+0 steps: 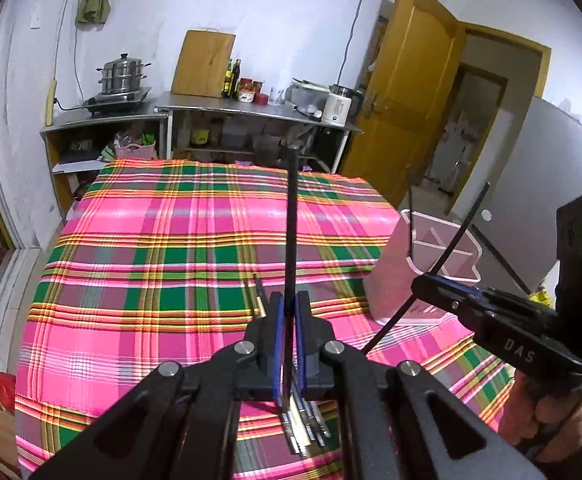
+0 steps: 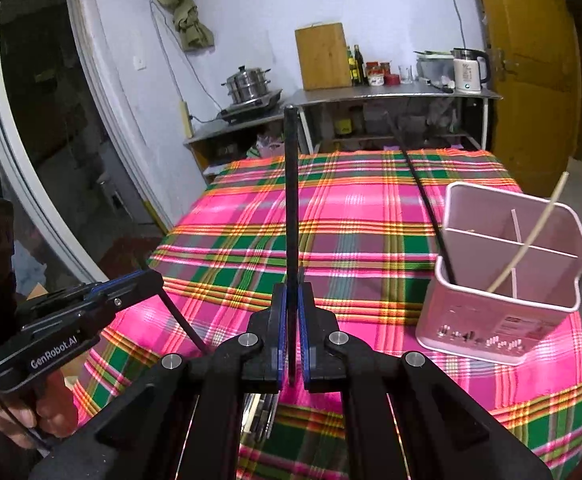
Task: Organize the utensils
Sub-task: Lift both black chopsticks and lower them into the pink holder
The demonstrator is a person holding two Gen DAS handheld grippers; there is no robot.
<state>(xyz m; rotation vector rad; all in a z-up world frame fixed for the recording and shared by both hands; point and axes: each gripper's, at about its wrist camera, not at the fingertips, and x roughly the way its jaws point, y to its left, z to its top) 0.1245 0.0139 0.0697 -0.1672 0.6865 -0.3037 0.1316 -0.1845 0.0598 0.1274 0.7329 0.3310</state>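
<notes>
— Biggest thing first?

— Table under a pink, green and yellow plaid cloth, filling the middle of both views.

— Next down?

— Pink holder, upright near the table's right edge, split by thin walls into sections. Two sticks inside already: a black chopstick and a pale chopstick, leaning apart, both apparently footed in the near left section.

— And the tools?

— Left gripper clamped tight on the left chopstick, black, pointing straight ahead over the cloth. Right gripper pinched just the same on the right chopstick, also black. Both raised above the table, side by side, left of the holder and apart from it.

— Anything smaller?

— Bundle of cutlery lying flat on the cloth beneath the fingers, mostly hidden, so hard to sort by kind. Also one loose chopstick on the cloth just left of the left tool's fingers.
</notes>
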